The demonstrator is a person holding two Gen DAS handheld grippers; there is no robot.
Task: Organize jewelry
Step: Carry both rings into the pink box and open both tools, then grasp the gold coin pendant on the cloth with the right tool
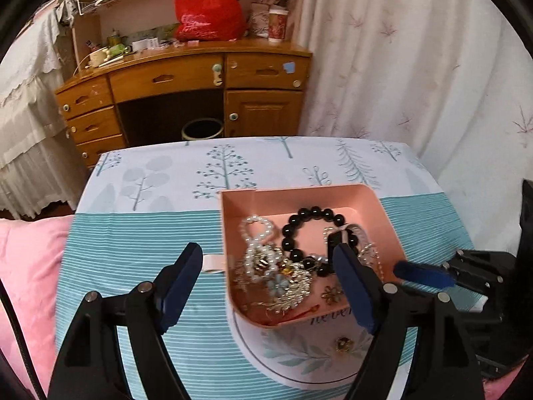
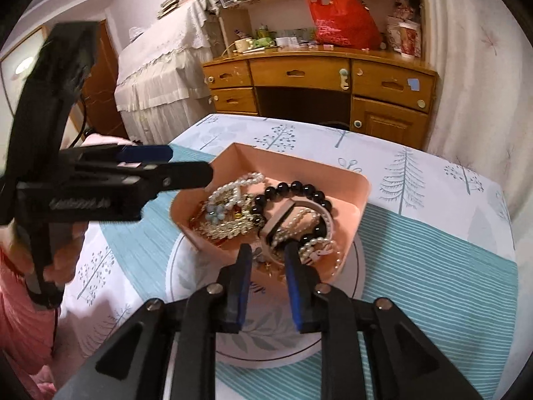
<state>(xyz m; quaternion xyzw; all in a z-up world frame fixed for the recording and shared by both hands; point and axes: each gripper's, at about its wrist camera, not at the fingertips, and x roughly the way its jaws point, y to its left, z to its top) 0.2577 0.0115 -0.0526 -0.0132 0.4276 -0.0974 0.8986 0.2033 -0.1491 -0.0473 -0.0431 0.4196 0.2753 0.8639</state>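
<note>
A pink tray (image 1: 299,200) (image 2: 353,230) sits on a round white plate (image 1: 299,366) (image 2: 186,266) on the table. It holds a black bead bracelet (image 1: 309,215) (image 2: 293,188), pearl strands (image 1: 256,230) (image 2: 240,181), a gold brooch heap with a blue flower (image 1: 279,283) (image 2: 216,215) and a white band (image 2: 309,206). A gold piece (image 1: 344,345) lies on the plate. My left gripper (image 1: 266,260) (image 2: 191,163) is open, straddling the tray's left wall. My right gripper (image 2: 266,253) (image 1: 399,268) is narrowly open and empty at the tray's near rim.
The table wears a cloth (image 1: 150,233) with teal stripes and printed trees. A pink blanket (image 1: 23,266) lies to its left. Behind stand a wooden desk (image 1: 186,83) with a red bag (image 1: 206,10), a bin (image 1: 201,130) and a curtain (image 1: 416,66).
</note>
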